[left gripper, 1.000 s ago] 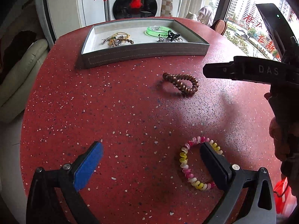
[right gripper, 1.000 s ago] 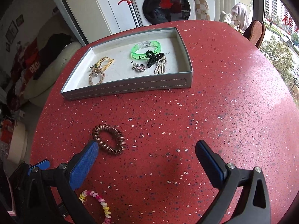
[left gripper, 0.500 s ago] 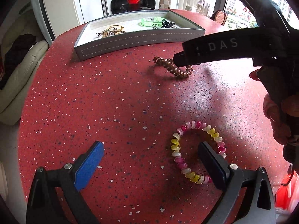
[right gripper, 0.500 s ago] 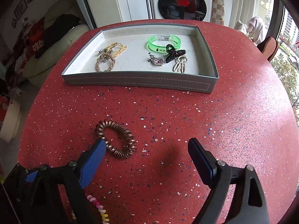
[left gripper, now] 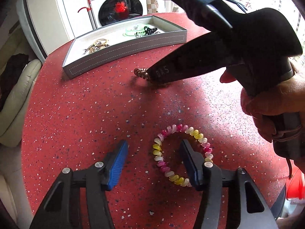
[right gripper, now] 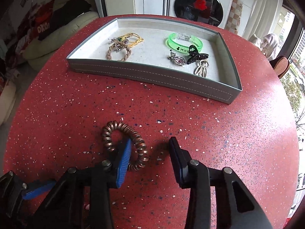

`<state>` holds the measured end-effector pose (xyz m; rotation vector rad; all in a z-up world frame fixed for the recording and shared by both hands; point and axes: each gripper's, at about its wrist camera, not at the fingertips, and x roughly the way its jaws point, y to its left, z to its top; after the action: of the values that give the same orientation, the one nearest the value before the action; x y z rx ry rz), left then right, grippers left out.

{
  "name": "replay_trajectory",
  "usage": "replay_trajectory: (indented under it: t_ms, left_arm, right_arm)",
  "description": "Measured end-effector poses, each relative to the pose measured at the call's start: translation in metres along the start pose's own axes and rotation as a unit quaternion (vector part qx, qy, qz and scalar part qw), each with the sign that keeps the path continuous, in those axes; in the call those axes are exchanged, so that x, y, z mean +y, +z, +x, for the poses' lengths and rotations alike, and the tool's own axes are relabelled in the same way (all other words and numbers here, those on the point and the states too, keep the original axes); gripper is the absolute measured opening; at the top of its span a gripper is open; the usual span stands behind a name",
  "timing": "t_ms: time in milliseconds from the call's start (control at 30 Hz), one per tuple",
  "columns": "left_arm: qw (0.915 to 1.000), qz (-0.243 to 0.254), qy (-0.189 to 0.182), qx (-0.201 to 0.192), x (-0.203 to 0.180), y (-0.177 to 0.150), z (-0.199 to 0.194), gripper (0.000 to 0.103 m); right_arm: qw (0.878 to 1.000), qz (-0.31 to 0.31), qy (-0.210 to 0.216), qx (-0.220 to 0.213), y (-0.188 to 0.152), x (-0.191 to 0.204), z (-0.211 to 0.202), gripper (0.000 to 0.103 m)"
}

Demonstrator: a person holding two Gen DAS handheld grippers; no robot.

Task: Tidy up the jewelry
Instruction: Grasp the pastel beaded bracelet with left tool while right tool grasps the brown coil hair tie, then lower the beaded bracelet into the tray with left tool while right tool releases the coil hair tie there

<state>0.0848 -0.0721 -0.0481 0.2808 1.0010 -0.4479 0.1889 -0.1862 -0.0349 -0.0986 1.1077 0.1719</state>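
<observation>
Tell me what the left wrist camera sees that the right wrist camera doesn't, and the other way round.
Only the left wrist view shows the pink and yellow coil bracelet, with one finger of the left gripper inside its loop, its jaws having just been closing, and the hand holding the other tool.

Only the right wrist view shows the right gripper, jaws also just closing, one finger inside the copper coil hair tie, and the tray's small pieces clearly, like the black claw clip.

Both show the grey tray, the green bangle, the red table and the washing machine.
</observation>
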Motion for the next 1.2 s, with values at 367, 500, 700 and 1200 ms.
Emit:
replay_trajectory:
  t_ms: [367, 500, 700, 1200]
  left_arm:
    - [0.9989, 0.004, -0.047, -0.001, -0.004, 0.003, -0.003, 0.027]
    - [0.9975, -0.016, -0.068, 0.001, 0.008, 0.004, -0.002, 0.027]
    - [0.9958, -0.040, -0.082, -0.001, 0.022, 0.007, -0.002, 0.027]
    - [0.9917, -0.087, -0.088, -0.036, 0.059, 0.023, -0.026, 0.027]
  right_arm:
    - [1.000, 0.024, 0.007, -0.008, -0.007, -0.007, -0.011, 0.013]
    - [0.999, 0.040, 0.007, -0.015, -0.009, -0.015, -0.018, 0.013]
    - [0.997, 0.064, 0.018, -0.027, -0.013, -0.024, -0.029, 0.013]
    - [0.995, 0.088, 0.034, -0.045, -0.015, -0.031, -0.044, 0.013]
